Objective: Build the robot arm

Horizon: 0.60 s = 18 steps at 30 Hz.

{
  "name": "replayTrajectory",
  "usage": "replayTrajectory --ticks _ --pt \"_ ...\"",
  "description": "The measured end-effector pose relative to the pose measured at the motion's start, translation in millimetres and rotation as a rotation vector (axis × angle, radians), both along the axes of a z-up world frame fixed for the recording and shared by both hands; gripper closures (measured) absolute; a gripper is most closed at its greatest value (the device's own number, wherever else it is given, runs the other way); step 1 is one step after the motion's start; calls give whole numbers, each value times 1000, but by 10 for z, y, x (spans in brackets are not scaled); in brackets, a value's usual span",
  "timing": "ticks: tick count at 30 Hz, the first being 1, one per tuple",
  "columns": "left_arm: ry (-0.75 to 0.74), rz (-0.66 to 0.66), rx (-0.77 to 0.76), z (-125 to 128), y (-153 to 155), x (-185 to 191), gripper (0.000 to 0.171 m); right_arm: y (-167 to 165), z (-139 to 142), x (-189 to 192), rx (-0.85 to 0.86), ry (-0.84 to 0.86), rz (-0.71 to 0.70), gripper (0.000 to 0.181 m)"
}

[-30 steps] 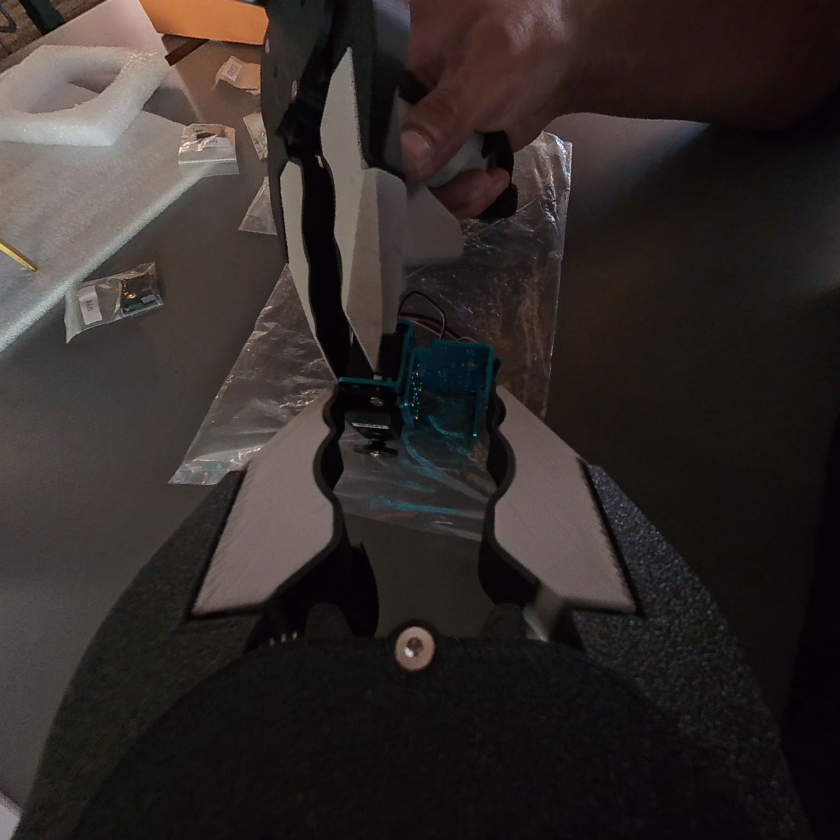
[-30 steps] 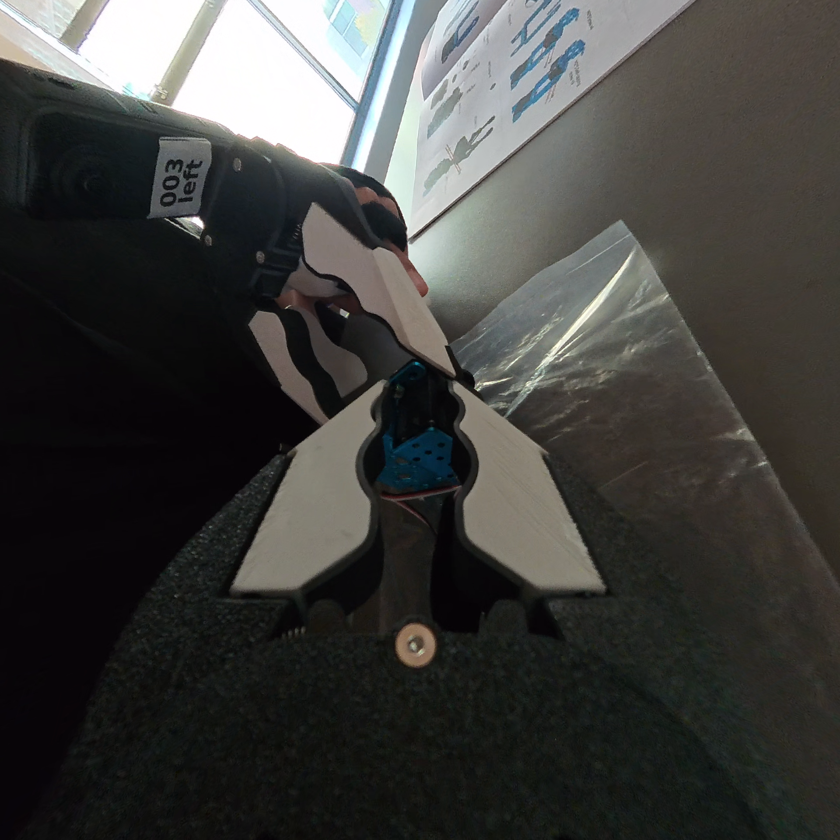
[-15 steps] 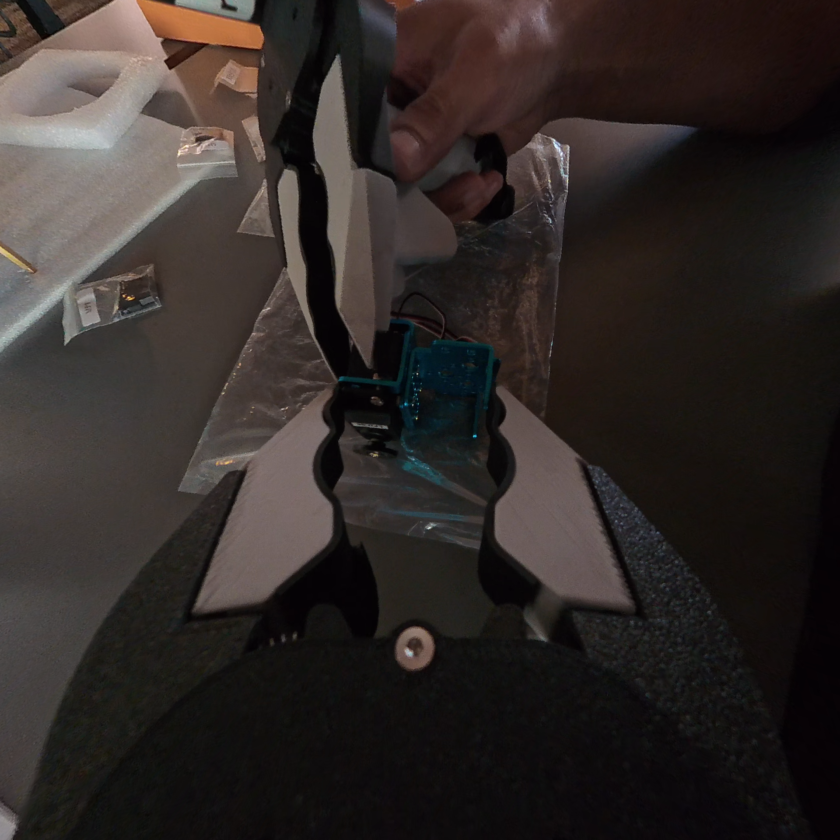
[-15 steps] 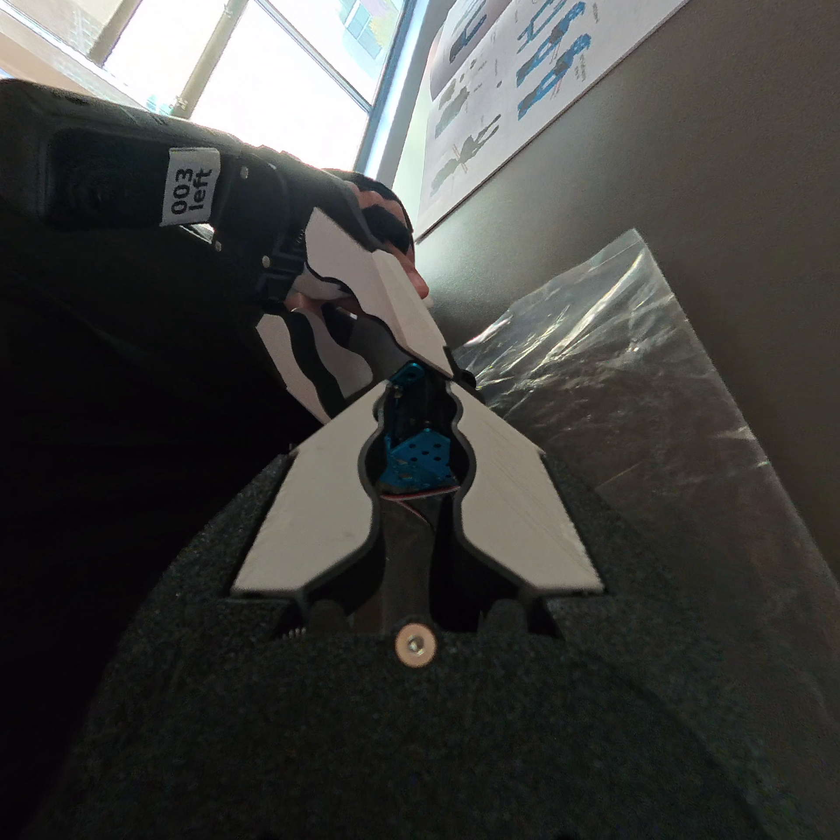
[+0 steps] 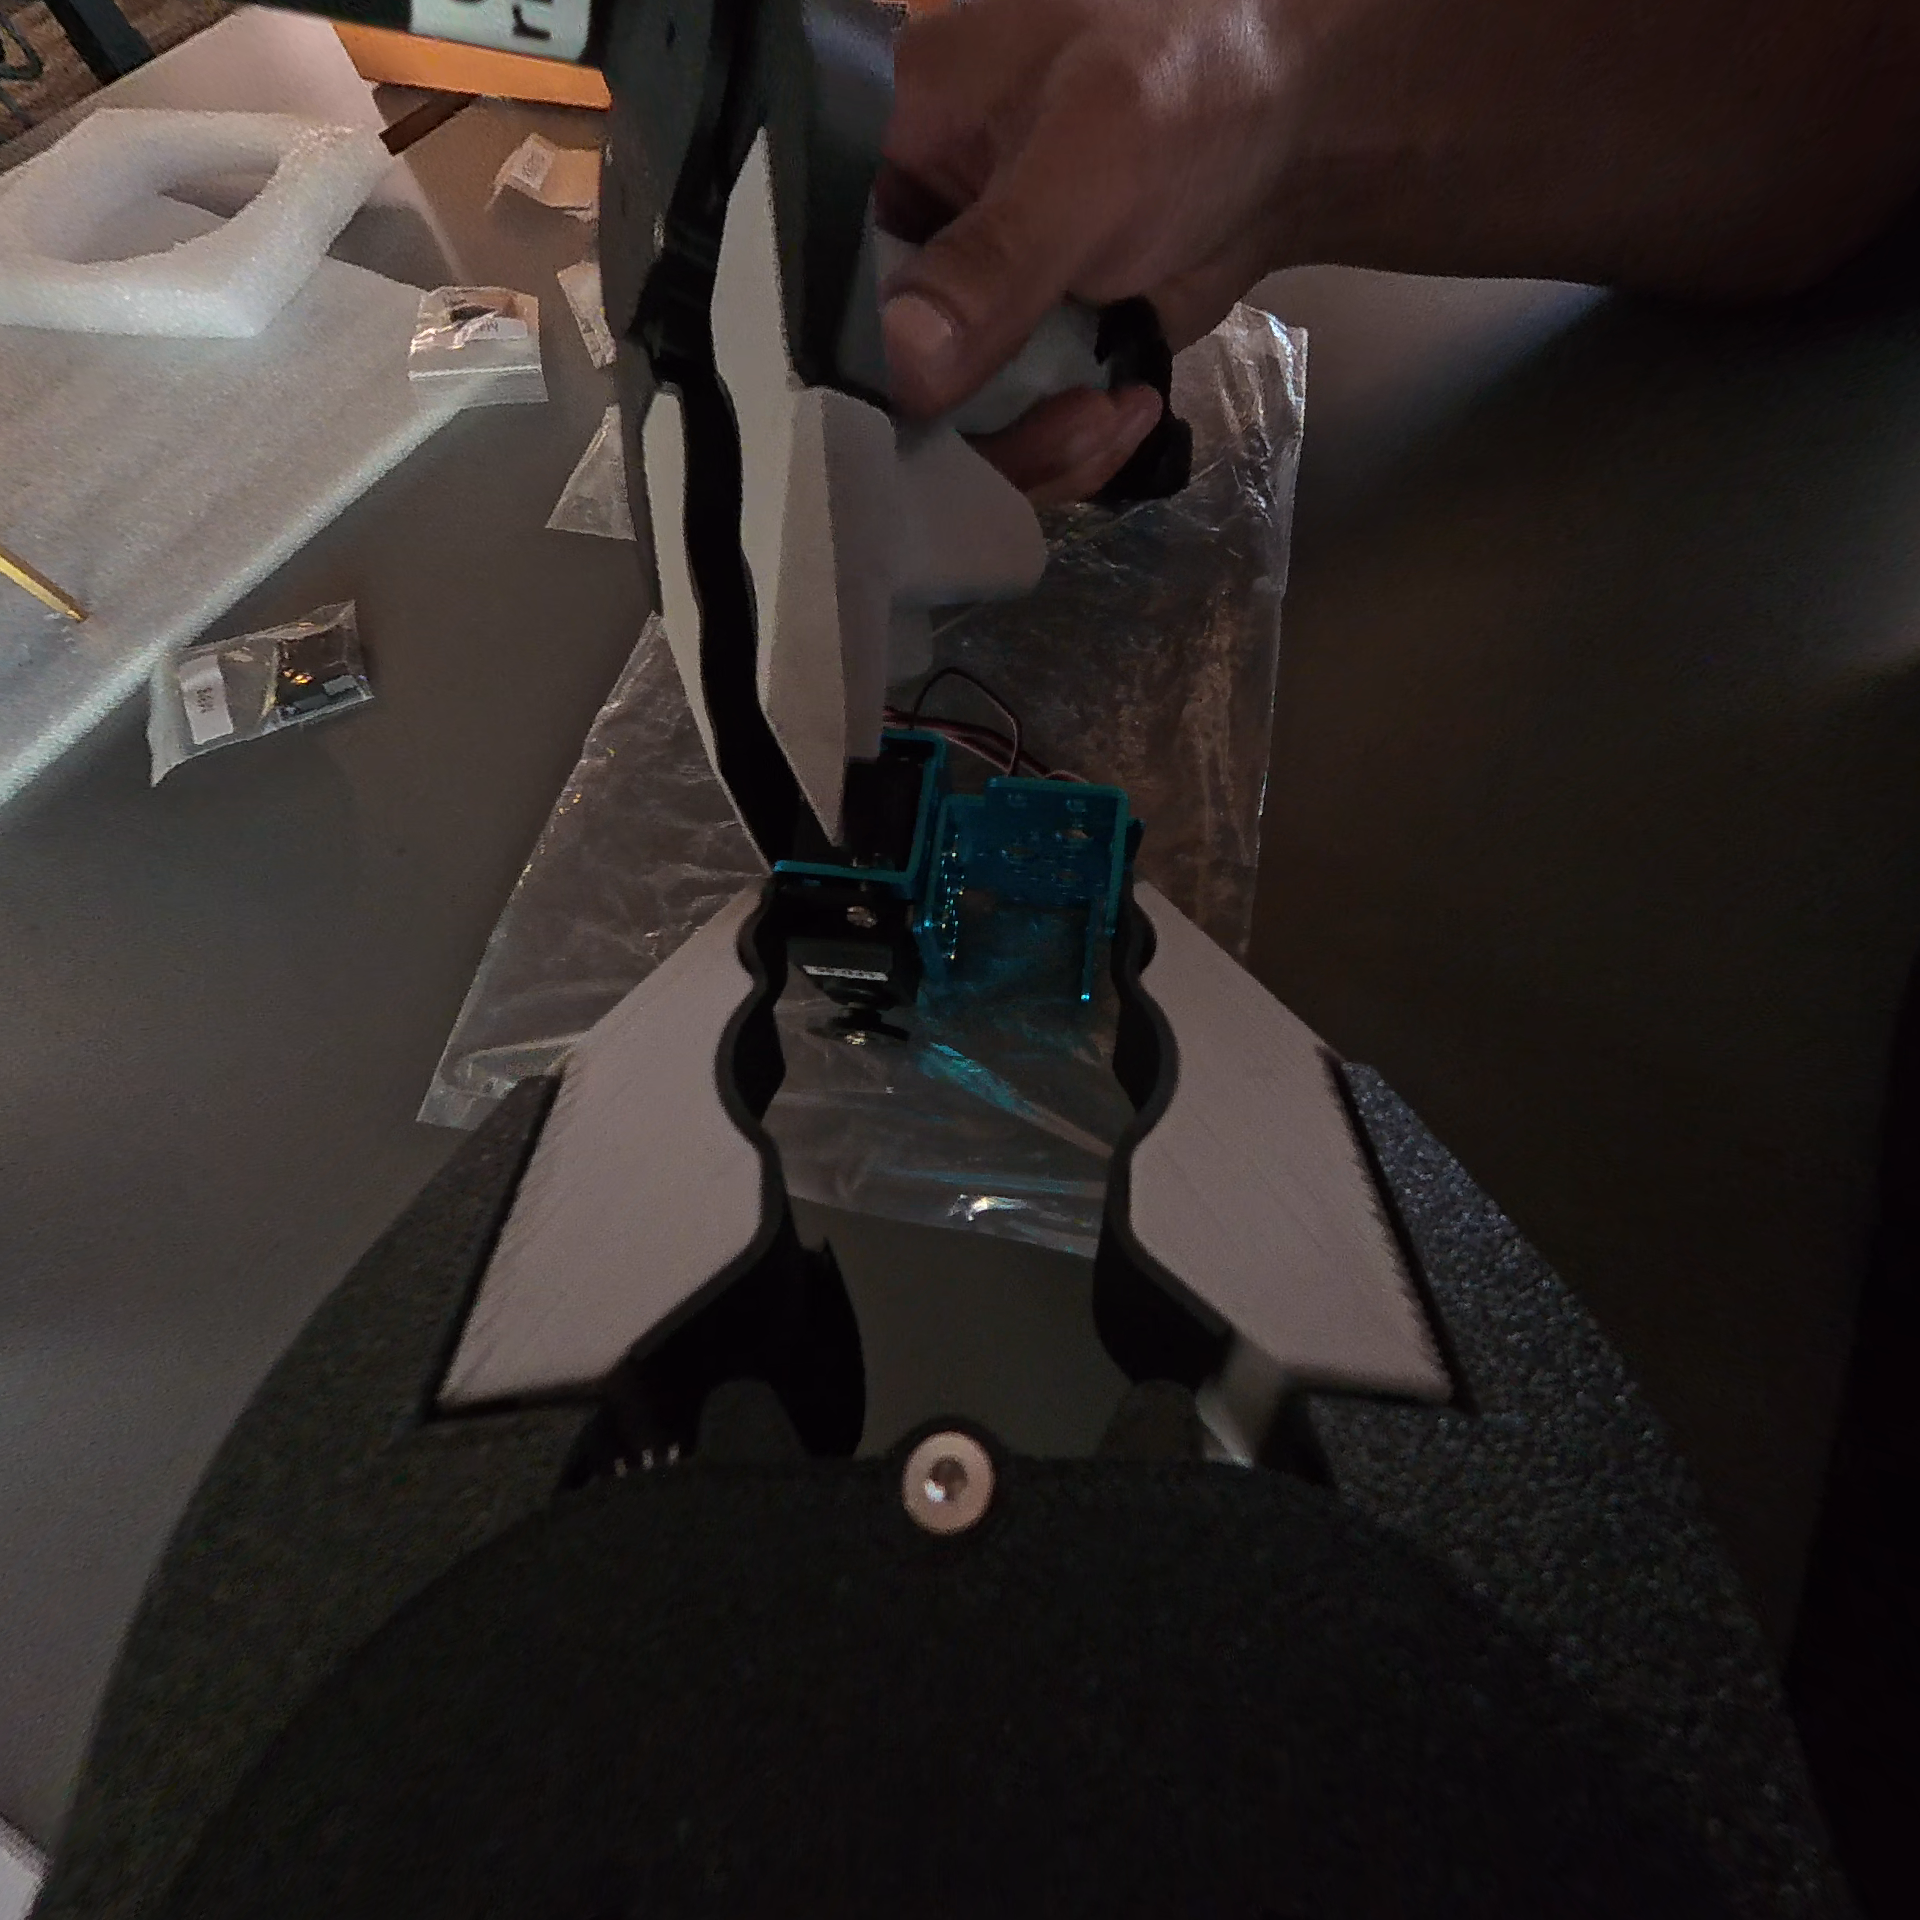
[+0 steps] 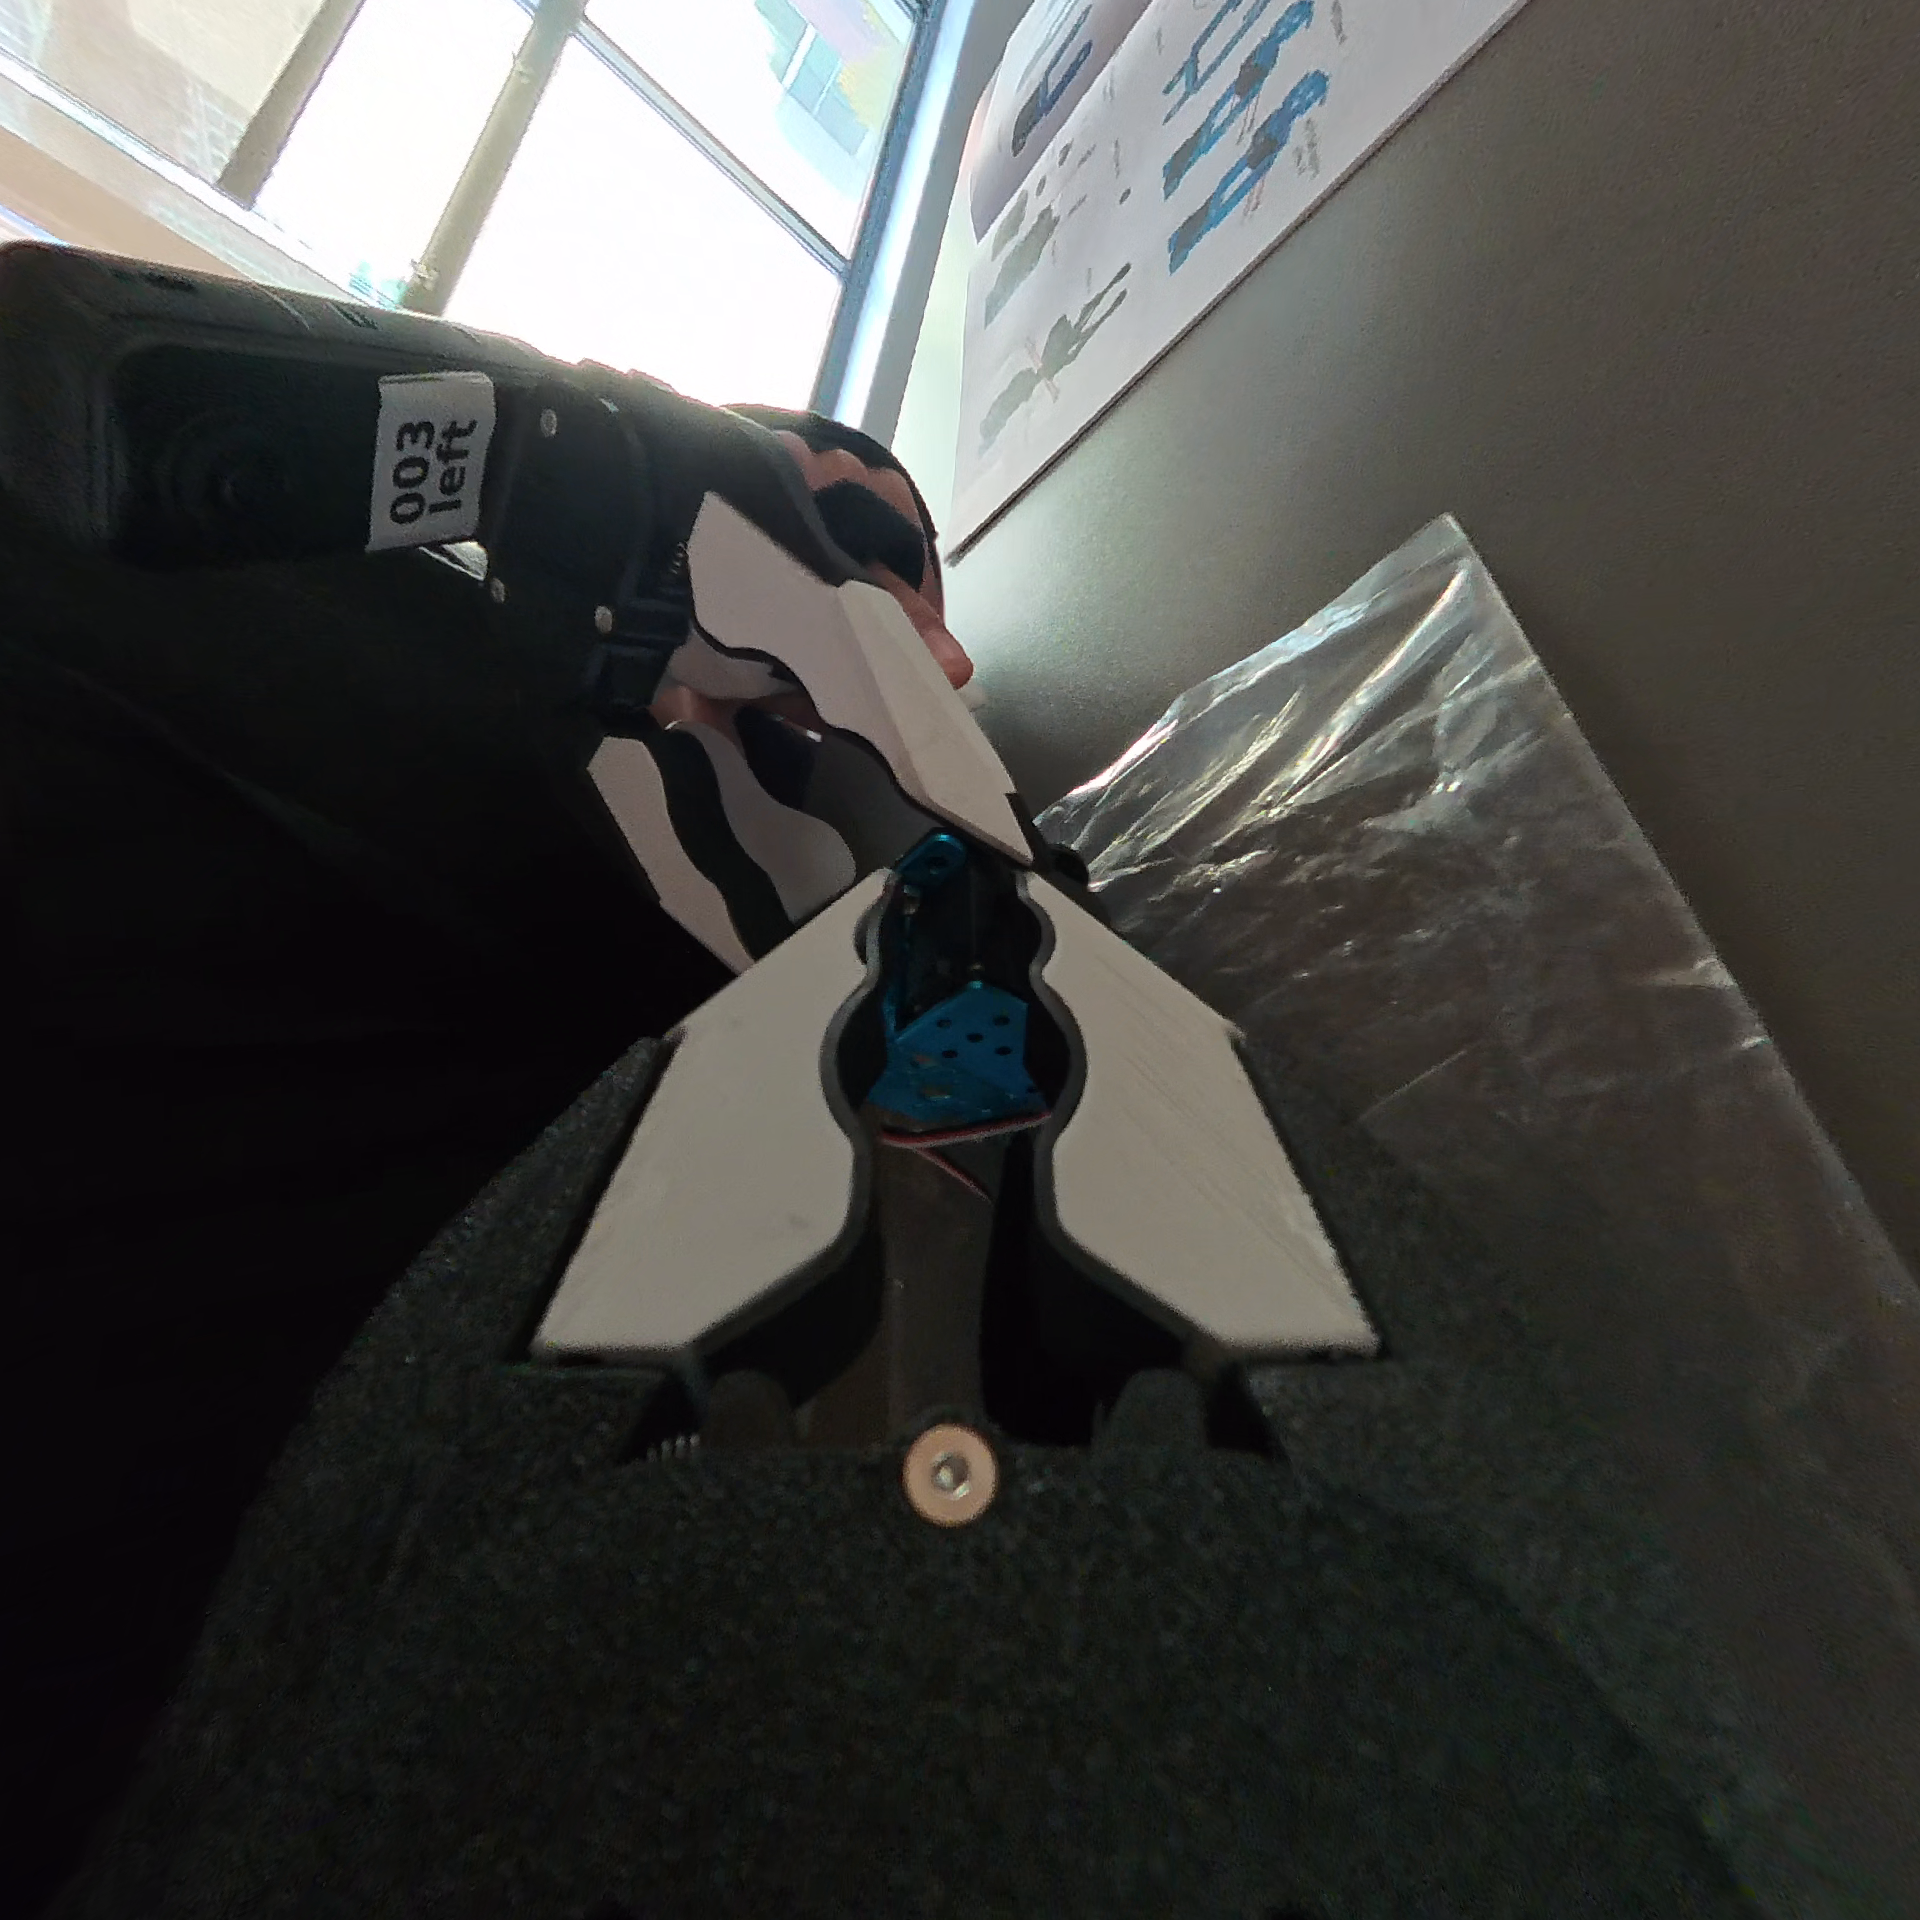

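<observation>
1. The left gripper (image 5: 951, 906) is held partly closed. Its two fingertips are pressed against the outer sides of the blue bracket assembly (image 5: 1029, 883), so the assembly appears to be pinched across its width.
2. The right gripper (image 5: 800, 821) is brought down from above by a hand (image 5: 1091, 208). Its fingers are drawn close together on the black servo block (image 5: 878, 800) at the left end of the assembly, which seems to be clamped there. In the right wrist view the perforated blue plate is seen wedged in the narrow gap between those fingers.
3. The assembly is thus held between both grippers, just above a clear plastic bag (image 5: 1143, 644) that lies spread on the grey table (image 5: 1558, 727). Whether its underside touches the bag cannot be told. Red and black wires (image 5: 966, 696) are seen trailing from its far side.
4. Very little is changed over the last second. Both grips are kept as they were, the assembly is found at the same place between the left fingertips, and only a slight shift of the right gripper and of the bag's near edge is noticed.
5. Off to the left, a white foam block (image 5: 156, 229) and a small parts packet (image 5: 260, 696) are seen, well apart from the grippers.
</observation>
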<state>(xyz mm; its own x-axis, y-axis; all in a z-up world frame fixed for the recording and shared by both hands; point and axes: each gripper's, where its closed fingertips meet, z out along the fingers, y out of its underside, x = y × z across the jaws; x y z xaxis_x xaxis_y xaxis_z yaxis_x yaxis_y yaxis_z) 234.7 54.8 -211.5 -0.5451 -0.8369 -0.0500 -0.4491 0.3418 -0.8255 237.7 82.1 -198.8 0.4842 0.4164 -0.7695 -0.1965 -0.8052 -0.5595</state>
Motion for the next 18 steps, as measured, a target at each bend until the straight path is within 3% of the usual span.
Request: replayTrajectory --ticks 5,8,13,18 --pt "1 2 -4 -3 3 -3 108 -16 28 -22 -2 29 11 152" --pt "3 6 5 -4 1 -1 108 -2 -7 -10 27 -47 6 162" --pt "-3 8 4 -4 1 7 108 21 -26 22 3 -22 -11 172" --pt "-3 5 -4 -6 6 0 108 -15 17 -7 47 -80 26 155"
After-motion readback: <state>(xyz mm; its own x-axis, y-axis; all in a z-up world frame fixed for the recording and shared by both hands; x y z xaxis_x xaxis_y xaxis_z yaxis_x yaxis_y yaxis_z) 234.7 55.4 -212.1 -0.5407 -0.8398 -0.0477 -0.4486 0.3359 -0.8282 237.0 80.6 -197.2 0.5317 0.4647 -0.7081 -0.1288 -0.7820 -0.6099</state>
